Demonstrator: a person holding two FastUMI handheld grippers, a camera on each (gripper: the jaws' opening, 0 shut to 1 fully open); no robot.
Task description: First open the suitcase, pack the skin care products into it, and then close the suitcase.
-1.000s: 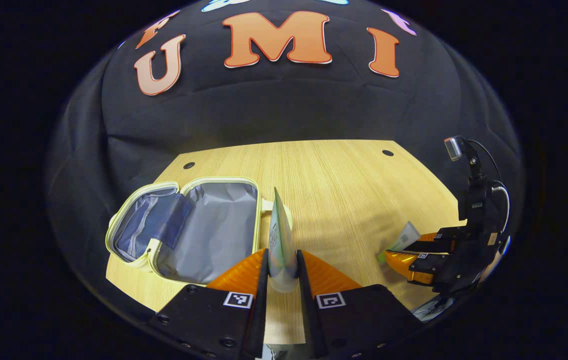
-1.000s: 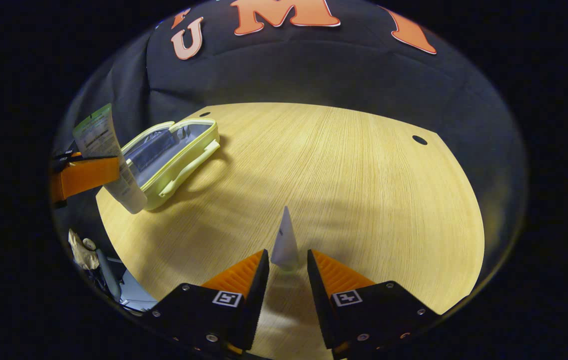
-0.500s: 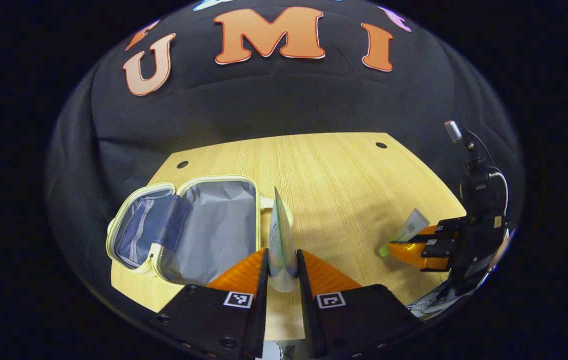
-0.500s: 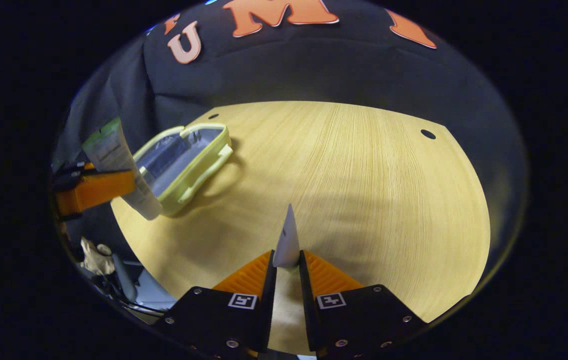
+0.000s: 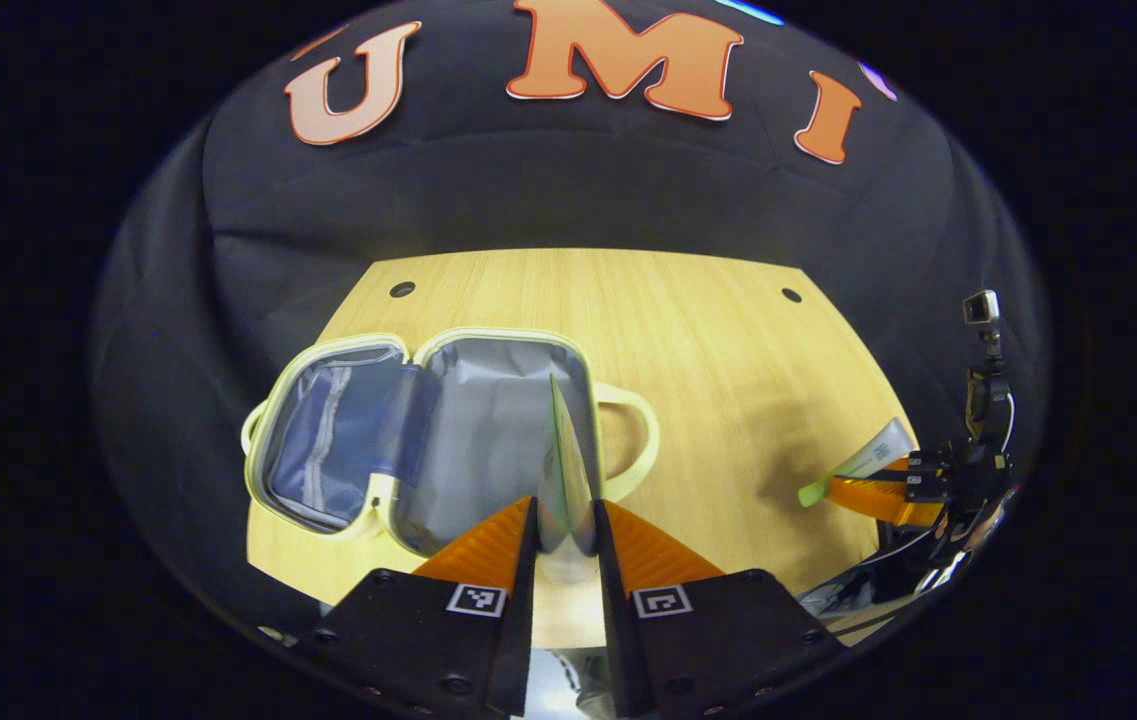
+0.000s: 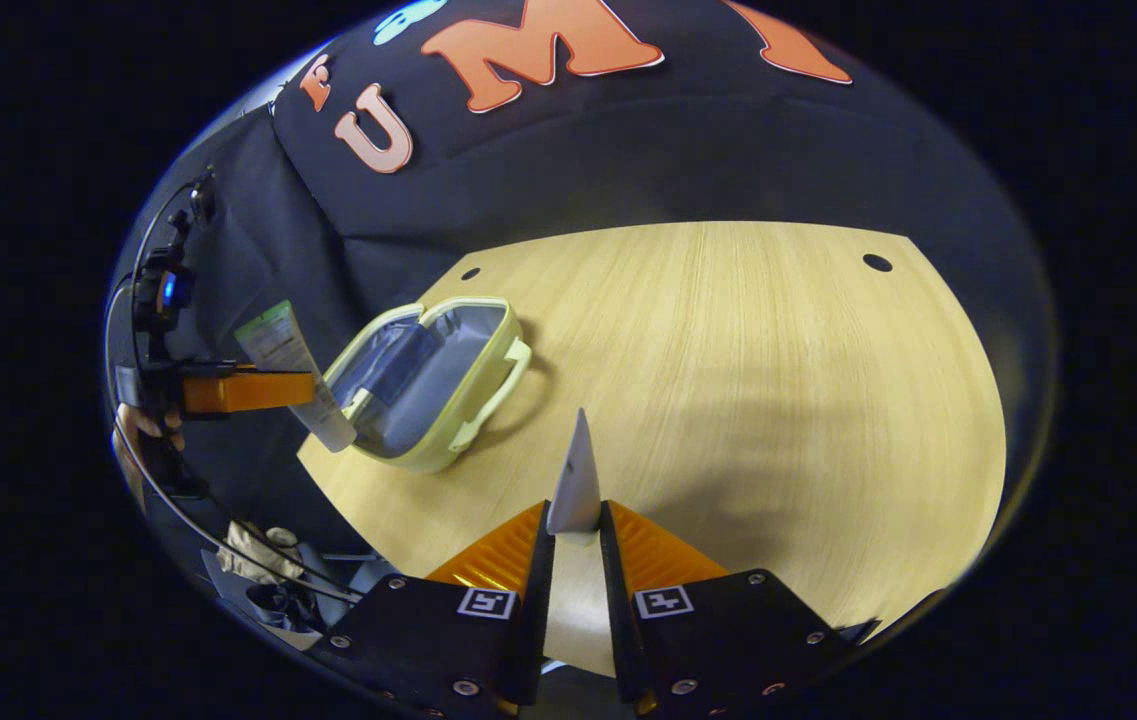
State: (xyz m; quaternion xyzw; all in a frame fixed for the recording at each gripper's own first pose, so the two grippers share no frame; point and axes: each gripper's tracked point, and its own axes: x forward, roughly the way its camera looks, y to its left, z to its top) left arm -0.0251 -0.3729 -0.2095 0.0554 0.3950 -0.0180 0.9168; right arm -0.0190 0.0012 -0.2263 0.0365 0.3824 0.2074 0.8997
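The suitcase [image 5: 428, 430] lies open on the table [image 5: 728, 350], both halves flat, so the first step is done. As far as I can see, nothing is inside it yet. My left gripper [image 5: 565, 520] is clenched on a green-topped tube [image 5: 565, 470], which I hold upright just above the near edge of the open case. My right gripper [image 6: 576, 525] is clenched on a second tube [image 6: 576, 480], over the bare table and well apart from the case. I judge that both products must go in, and then the lid must be closed.
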